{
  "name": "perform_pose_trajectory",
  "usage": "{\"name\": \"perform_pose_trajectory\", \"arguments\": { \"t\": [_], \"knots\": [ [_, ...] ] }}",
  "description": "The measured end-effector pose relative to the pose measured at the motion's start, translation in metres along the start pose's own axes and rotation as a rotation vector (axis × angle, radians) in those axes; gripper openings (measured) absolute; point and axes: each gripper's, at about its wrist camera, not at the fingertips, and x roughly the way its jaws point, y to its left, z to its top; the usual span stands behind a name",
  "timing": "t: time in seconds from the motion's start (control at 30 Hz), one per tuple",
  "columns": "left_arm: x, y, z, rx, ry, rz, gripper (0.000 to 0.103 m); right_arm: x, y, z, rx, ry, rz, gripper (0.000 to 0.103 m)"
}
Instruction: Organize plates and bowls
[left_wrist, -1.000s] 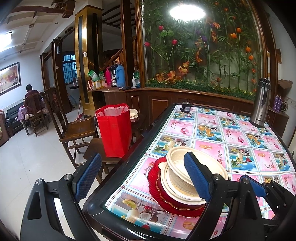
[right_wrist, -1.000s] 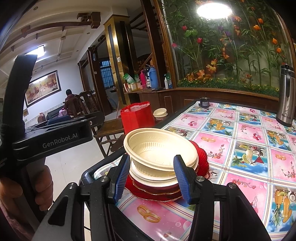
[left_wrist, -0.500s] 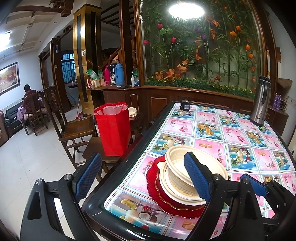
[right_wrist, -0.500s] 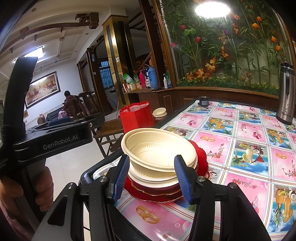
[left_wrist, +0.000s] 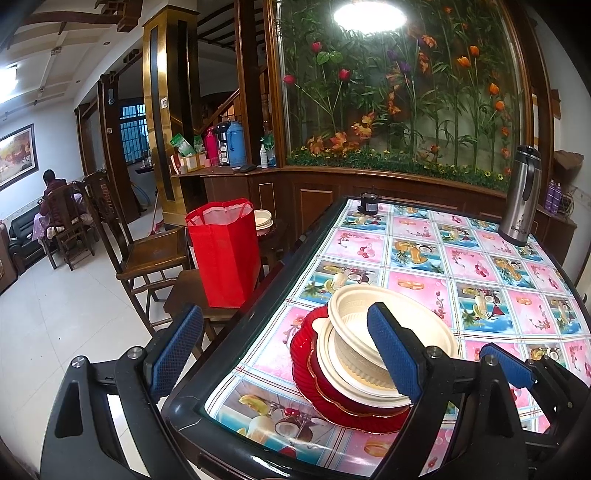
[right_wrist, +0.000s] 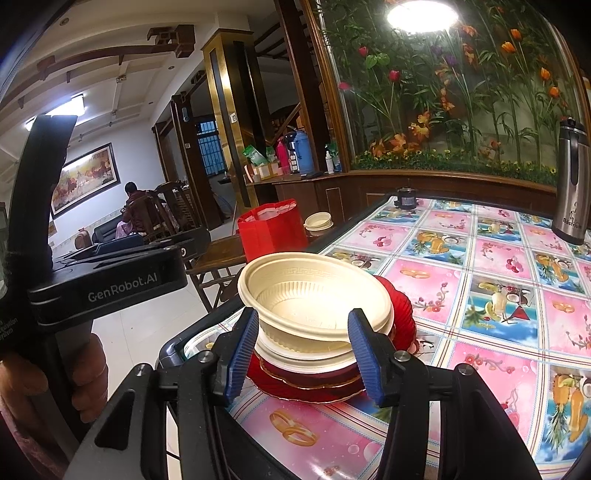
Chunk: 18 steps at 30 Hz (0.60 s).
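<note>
White tiled floor (left_wrist: 55, 314), wooden chairs (left_wrist: 147, 254), flower-painted glass panel (left_wrist: 399, 85) under bright lamp (left_wrist: 365, 14)

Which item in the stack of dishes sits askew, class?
The top cream bowl tilts and sits off-centre toward the table's edge rather than nesting flat on the cream dish below. The red plates underneath lie flat.
</note>
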Motion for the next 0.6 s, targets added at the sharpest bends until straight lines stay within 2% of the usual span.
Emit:
{"name": "perform_pose_trajectory", "arguments": {
  "t": [0.6],
  "knots": [
    [0.0020,0.0012,-0.0010,0.002,0.006,-0.005,0.091,0.0003,-0.0014,-0.0014,0.004,0.009,-0.005,0.052]
  ]
}}
